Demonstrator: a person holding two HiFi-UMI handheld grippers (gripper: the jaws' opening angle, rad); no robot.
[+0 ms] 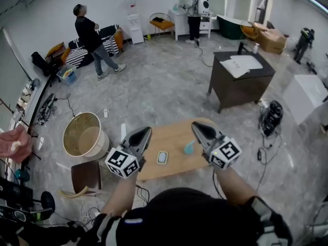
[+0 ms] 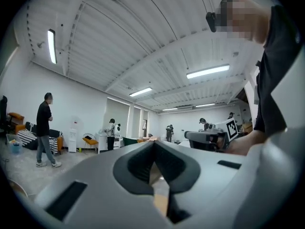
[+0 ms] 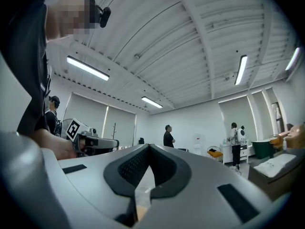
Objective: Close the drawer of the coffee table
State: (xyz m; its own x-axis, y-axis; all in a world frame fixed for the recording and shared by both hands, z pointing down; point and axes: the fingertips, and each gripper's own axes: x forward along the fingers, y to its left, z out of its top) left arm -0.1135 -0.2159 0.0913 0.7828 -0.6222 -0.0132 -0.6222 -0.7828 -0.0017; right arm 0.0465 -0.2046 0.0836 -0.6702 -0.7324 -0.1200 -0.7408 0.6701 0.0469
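The light wooden oval coffee table (image 1: 171, 135) lies below me in the head view; no drawer shows on it from here. A small white tray-like thing (image 1: 162, 158) and a teal object (image 1: 189, 148) rest on its top. My left gripper (image 1: 147, 130) hovers over the table's left part, jaws shut and empty. My right gripper (image 1: 195, 125) hovers over its right part, also shut and empty. Both point level across the room, well above the table. In the left gripper view the left gripper (image 2: 153, 146) shows closed jaws, as does the right gripper (image 3: 147, 149) in its own view.
A round woven basket (image 1: 83, 134) and a brown stool (image 1: 86, 176) stand left of the table. A dark desk (image 1: 241, 78) stands at the back right, with cables and gear (image 1: 270, 118) on the floor beside it. Two people (image 1: 92, 37) (image 1: 193, 12) stand farther back.
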